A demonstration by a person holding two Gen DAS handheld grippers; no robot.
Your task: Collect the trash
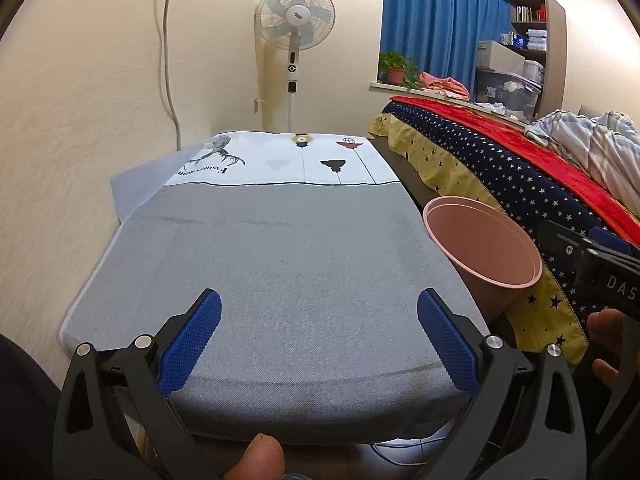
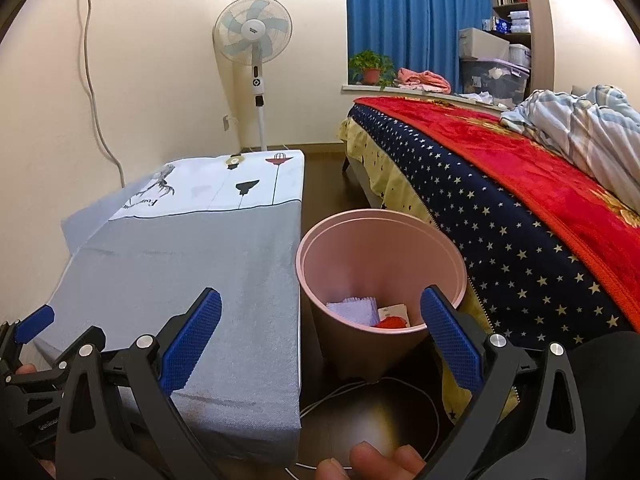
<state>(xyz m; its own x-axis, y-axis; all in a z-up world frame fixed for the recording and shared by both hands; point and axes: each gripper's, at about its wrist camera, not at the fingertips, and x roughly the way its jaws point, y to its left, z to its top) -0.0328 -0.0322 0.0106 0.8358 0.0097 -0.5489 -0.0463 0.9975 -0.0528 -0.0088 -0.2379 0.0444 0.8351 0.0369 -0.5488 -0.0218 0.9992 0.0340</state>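
Observation:
A pink trash bin (image 2: pixel 380 264) stands on the floor between the cloth-covered table (image 2: pixel 192 264) and the bed. Inside it lie a pale crumpled tissue (image 2: pixel 352 308), a small white card (image 2: pixel 394 312) and something red (image 2: pixel 390 323). My right gripper (image 2: pixel 320 328) hangs open just above and in front of the bin's near rim, nothing between its blue pads. My left gripper (image 1: pixel 320 332) is open over the table's near edge, holding nothing. From the left wrist the bin (image 1: pixel 484 248) appears at the right, beside the table (image 1: pixel 280 272).
A bed with a red and starred blanket (image 2: pixel 520 200) runs along the right. A standing fan (image 2: pixel 256 40) is at the far wall. A white cable (image 2: pixel 400 396) loops on the dark floor under the bin. The wall borders the table on the left.

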